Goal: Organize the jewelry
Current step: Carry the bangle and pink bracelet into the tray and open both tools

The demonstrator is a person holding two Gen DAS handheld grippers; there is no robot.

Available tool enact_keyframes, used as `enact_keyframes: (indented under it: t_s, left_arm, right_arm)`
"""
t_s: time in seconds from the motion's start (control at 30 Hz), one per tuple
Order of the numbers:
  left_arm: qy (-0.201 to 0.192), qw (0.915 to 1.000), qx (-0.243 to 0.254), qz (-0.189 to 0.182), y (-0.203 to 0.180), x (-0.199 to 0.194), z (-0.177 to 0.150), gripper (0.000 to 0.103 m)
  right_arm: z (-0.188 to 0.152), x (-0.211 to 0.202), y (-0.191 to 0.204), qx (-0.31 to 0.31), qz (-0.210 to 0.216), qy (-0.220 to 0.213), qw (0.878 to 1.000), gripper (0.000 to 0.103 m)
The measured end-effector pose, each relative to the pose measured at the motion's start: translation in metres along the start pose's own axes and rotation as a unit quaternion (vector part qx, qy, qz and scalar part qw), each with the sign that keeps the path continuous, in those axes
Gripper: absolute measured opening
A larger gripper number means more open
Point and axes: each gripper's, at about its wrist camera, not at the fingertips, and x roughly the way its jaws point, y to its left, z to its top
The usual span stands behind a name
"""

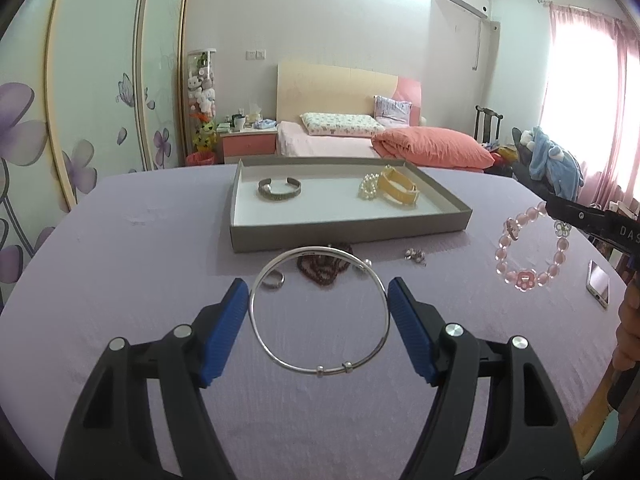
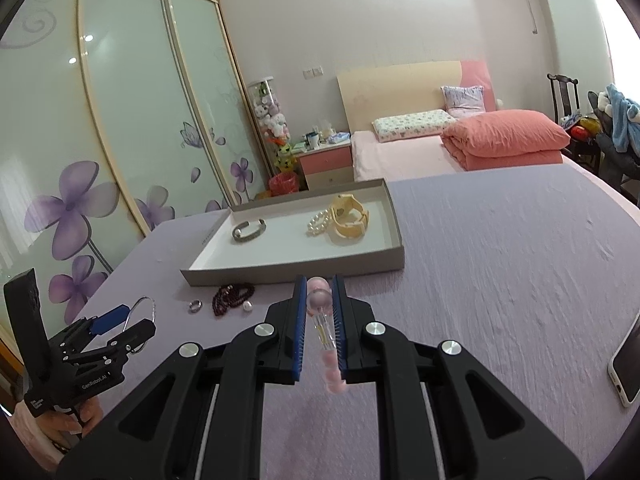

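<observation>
Left gripper gripping thin silver bangle across wide-set pads, lower centre of frame, right gripper pinching pink bead bracelet between narrow pads, centre frame, both hanging above lilac cloth, grey tray lying beyond, upper centre.

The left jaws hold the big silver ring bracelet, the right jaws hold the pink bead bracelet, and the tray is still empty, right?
Not quite: the tray isn't empty. The left wrist view shows a silver cuff, a pearl bracelet and a cream-coloured watch already inside. The rest is right: the left gripper holds the silver bangle, and the right gripper holds the pink bead bracelet.
</observation>
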Motion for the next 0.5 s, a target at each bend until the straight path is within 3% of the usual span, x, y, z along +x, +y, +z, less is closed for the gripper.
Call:
enact_keyframes:
  t_s: [0.5]
  left_arm:
    - [-0.072, 0.9973, 0.012, 0.004, -0.008, -0.006, 0.05, 0.07]
  right_arm:
    - [0.046, 0.001, 0.024, -0.03, 0.011, -0.067, 0.997, 0.013]
